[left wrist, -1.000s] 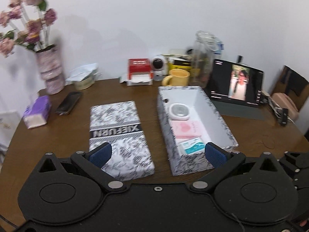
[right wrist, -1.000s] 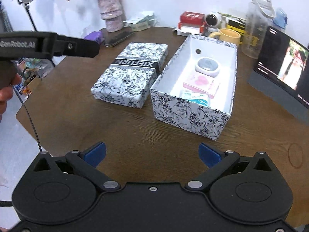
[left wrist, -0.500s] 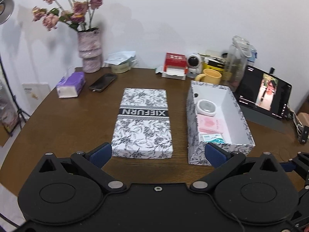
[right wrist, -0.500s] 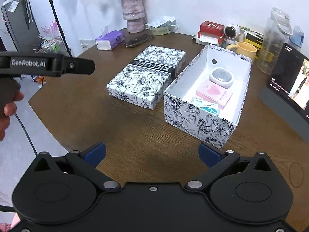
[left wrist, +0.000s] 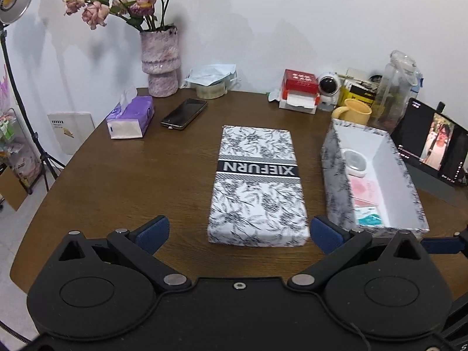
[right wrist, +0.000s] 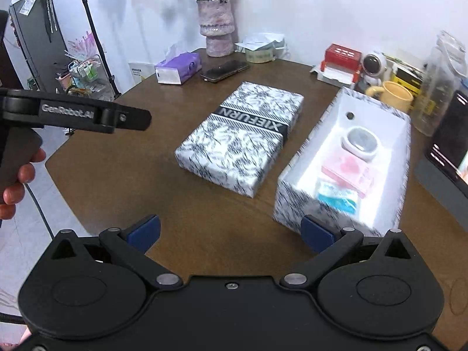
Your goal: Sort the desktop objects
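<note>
One round dark wooden table [left wrist: 122,181] carries one closed rectangular box lid with a black-and-white leaf print [left wrist: 257,187] at its middle, and one open box of the same print [left wrist: 330,175] just to the right of that lid. Three items lie inside the open box: a white round case [left wrist: 355,162], a pink flat packet [left wrist: 364,188] and a teal-and-white sachet [left wrist: 370,218]. Behind the lid stand one purple tissue pack [left wrist: 130,117], one black phone [left wrist: 184,113], one mottled pink vase of dried roses [left wrist: 159,58], one red-and-white box [left wrist: 299,92] and one yellow mug [left wrist: 352,114].

The left gripper [left wrist: 238,232] hovers before the lid's near end, blue pads spread wide, nothing between them. The right gripper [right wrist: 231,231] hangs near the open box's front corner, likewise spread and empty. A hand [right wrist: 17,181] grasps the left handle.

White walls; one studio lamp on a stand [left wrist: 11,1] left of the table.
</note>
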`<state>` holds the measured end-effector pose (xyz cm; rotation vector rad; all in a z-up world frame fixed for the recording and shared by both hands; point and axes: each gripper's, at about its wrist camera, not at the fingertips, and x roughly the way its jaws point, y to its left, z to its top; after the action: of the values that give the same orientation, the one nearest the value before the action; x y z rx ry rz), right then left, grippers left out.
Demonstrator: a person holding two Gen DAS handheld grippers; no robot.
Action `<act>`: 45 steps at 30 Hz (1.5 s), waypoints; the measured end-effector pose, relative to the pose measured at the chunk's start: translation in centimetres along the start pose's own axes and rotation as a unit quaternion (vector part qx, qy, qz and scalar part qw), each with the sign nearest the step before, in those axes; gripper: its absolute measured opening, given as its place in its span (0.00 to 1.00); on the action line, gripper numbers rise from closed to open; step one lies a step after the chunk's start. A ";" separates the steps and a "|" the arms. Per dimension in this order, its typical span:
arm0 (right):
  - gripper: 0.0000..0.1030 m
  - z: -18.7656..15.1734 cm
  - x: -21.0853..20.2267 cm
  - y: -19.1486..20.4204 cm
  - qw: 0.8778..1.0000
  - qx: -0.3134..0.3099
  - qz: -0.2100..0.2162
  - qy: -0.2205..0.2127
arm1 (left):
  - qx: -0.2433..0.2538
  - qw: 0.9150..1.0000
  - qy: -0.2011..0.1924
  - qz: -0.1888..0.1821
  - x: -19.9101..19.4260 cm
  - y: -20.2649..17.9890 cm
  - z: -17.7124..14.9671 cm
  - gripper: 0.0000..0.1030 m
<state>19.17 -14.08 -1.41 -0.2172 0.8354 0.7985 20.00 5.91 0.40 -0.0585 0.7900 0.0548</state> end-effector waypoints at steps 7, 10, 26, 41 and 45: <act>1.00 4.0 3.2 -0.9 0.996 0.052 -0.072 -0.007 | 0.008 1.000 0.013 0.005 3.7 3.1 2.8 1.00; 1.00 5.5 4.7 -2.5 0.995 0.054 -0.084 -0.005 | 0.011 1.000 0.013 0.019 5.4 4.7 3.9 1.00; 1.00 9.8 14.8 -6.1 0.984 0.124 -0.124 0.009 | 0.036 0.999 0.007 0.037 14.5 9.0 6.9 1.00; 1.00 8.5 18.1 -9.0 0.969 0.179 -0.163 0.048 | 0.069 0.997 0.020 0.003 18.4 8.1 7.6 1.00; 1.00 8.5 18.2 -9.1 0.969 0.174 -0.169 0.051 | 0.076 0.997 0.024 -0.007 19.0 7.4 7.6 1.00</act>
<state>37.95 -6.48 -10.19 -0.0834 0.9882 0.3152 38.23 14.34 -7.98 0.0780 0.8387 -0.0204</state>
